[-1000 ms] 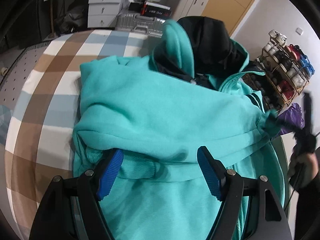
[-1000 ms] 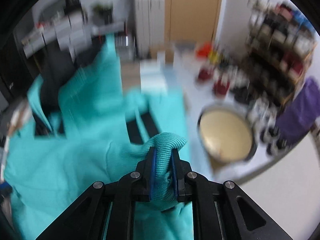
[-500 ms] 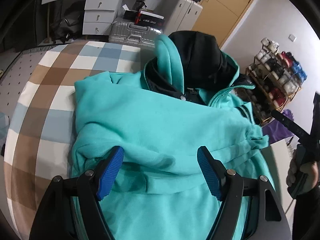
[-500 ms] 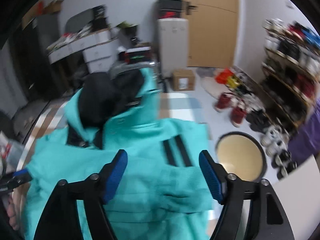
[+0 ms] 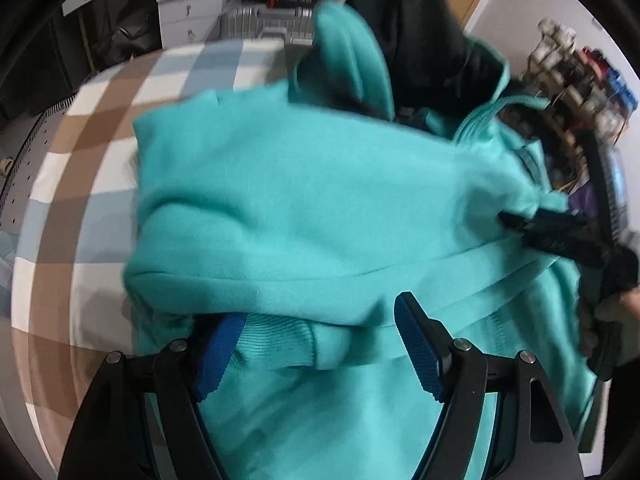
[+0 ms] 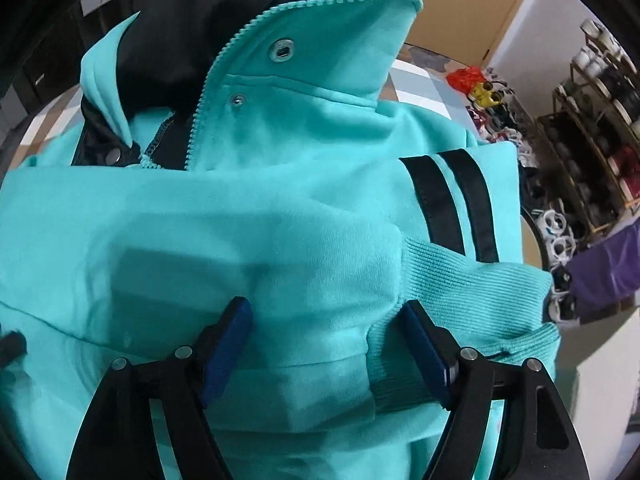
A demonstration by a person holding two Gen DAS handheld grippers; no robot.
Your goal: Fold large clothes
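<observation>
Left gripper (image 5: 320, 344) hung over a teal hooded jacket (image 5: 320, 208) on a checked bedcover (image 5: 80, 160), jaws wide apart, ribbed cuff (image 5: 288, 344) lying between the blue pads (image 5: 418, 354), not pinched. Beyond the fingertips sat the black-lined hood (image 5: 420, 40). Right of the fingers, the right gripper (image 5: 560, 232) touched the jacket's edge, its jaws unclear.

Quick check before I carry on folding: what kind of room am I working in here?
Most likely a bedroom or lived-in spare room at home. The teal hoodie lies on a checked bedcover, with white drawer units and a suitcase behind, and a loaded shoe rack beside a wooden door.
</observation>
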